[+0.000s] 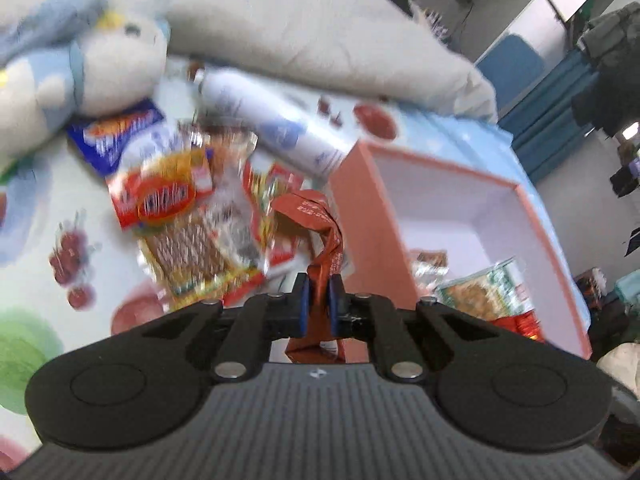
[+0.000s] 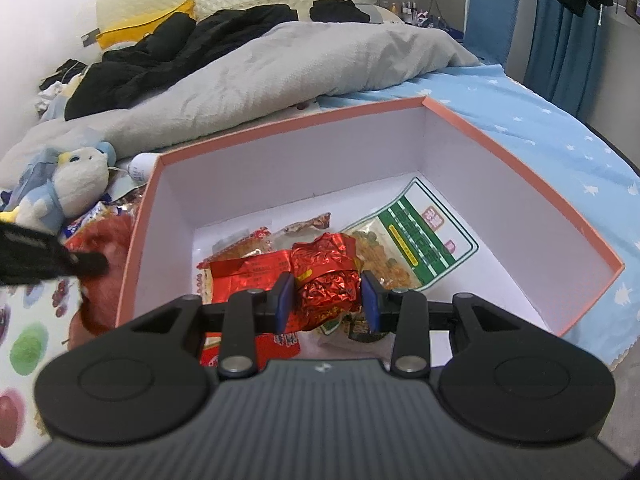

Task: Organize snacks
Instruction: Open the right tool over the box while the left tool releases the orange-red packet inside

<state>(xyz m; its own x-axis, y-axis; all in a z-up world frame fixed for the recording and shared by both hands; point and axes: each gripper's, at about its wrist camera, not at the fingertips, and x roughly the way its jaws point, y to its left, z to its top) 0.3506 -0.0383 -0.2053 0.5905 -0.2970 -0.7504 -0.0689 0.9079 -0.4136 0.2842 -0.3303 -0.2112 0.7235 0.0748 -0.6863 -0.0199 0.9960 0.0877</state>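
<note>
On a bed, the box (image 1: pixel 362 216) lies at two o'clock of the left gripper (image 1: pixel 319 306), pinched on a red packet (image 1: pixel 324 232); right gripper (image 2: pixel 326 300) clasps a foil snack (image 2: pixel 326 276).

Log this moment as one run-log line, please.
left claw: shut on orange-red wrapper | right claw: shut on red foil snack, above pink box | stage: loading snacks

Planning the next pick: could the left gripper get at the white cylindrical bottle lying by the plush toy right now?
Probably not yet. The left gripper is shut on a twisted red-brown wrapper; the white bottle lies uncovered beyond the loose snack packets, so only the load blocks it.
</note>
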